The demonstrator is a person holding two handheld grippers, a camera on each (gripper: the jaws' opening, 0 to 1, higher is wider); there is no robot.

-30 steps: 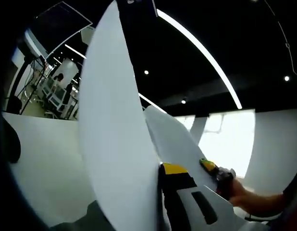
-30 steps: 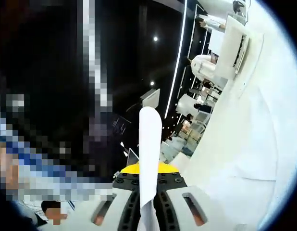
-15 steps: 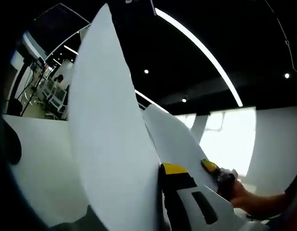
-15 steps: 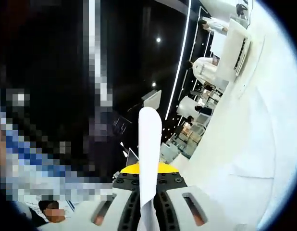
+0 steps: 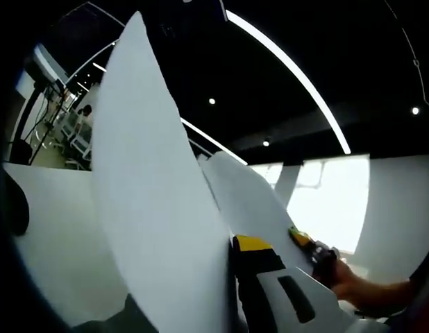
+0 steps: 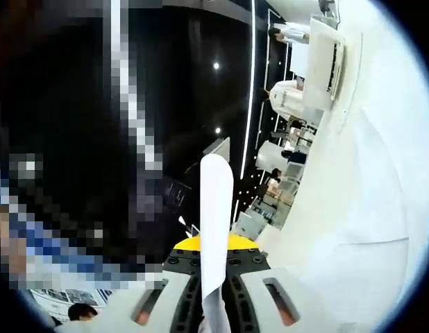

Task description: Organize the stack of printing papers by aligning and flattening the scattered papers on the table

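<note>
Dark ceiling with light strips above a white table (image 5: pixel 55 229). Item: one paper stack (image 5: pixel 159 208), lifted off the table, edge-on between shut jaws of right gripper (image 6: pixel 214 277); left gripper (image 5: pixel 235 291) clamps its other side. Grippers: two. Step judged: squaring the held stack; next, tap its edge on the table.

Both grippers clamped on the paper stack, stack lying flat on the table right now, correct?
Not flat. The paper stack is lifted and stands on edge, curving up from the left gripper; the left gripper view shows this. In the right gripper view it rises edge-on from the right gripper. Both grippers are clamped on it.
</note>
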